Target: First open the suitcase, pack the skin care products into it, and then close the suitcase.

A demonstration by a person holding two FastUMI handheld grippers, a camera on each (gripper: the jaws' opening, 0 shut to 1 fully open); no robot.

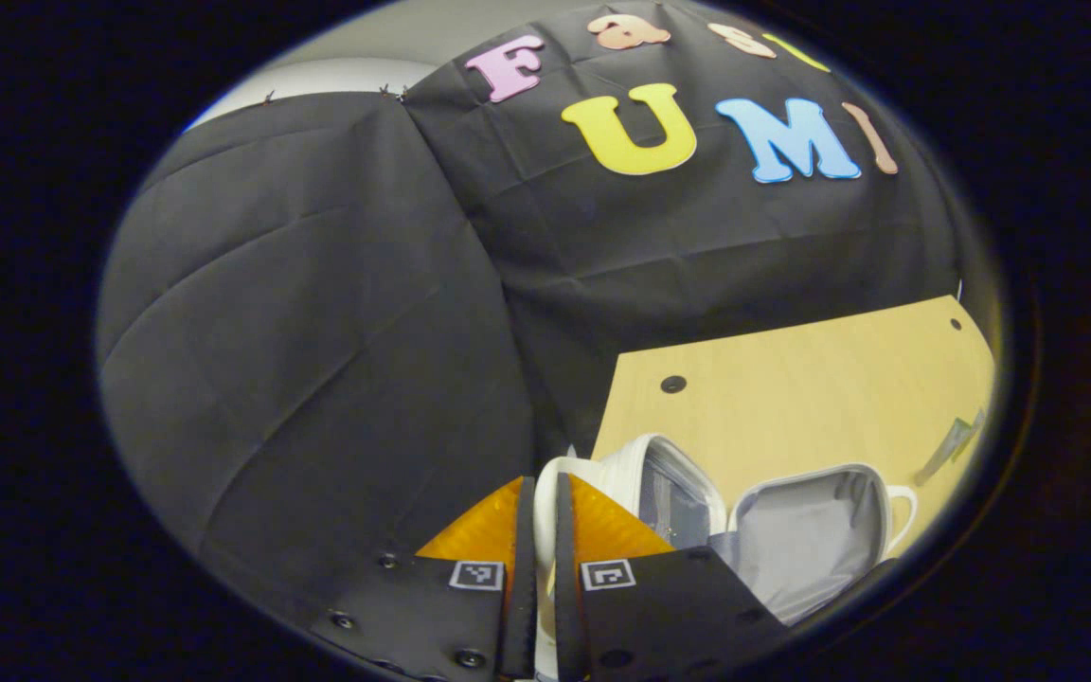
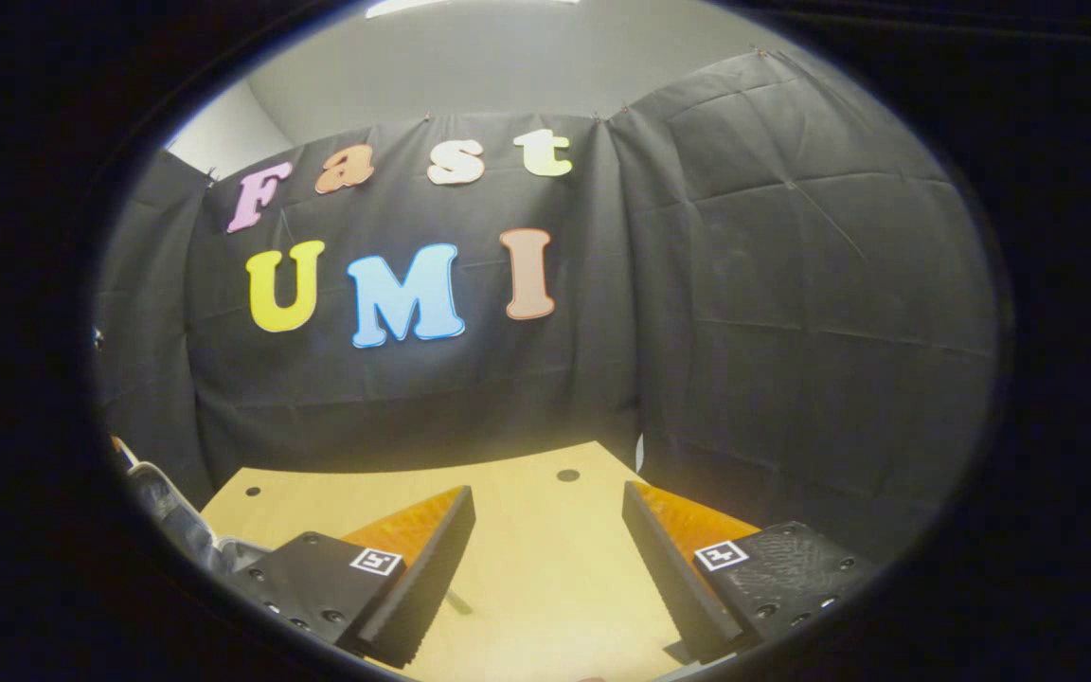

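Note:
The white suitcase (image 1: 806, 540) lies open on the wooden table (image 1: 792, 379), at the lower right of the left gripper view. Its grey-lined half lies flat, with a white handle (image 1: 903, 516) at its far side. The other half, the lid (image 1: 673, 493) with a zipped lining, stands tilted up. My left gripper (image 1: 544, 485) is shut on the lid's white rim, which shows between its fingers. In the right gripper view my right gripper (image 2: 548, 500) hangs open over bare table (image 2: 545, 578), holding nothing. I see no skin care products.
Black cloth walls close the booth behind and beside the table. A small grey item (image 1: 953, 440) lies near the table's right edge in the left gripper view. A grey and white shape (image 2: 167, 516), perhaps part of the suitcase, sits at the left edge of the right gripper view.

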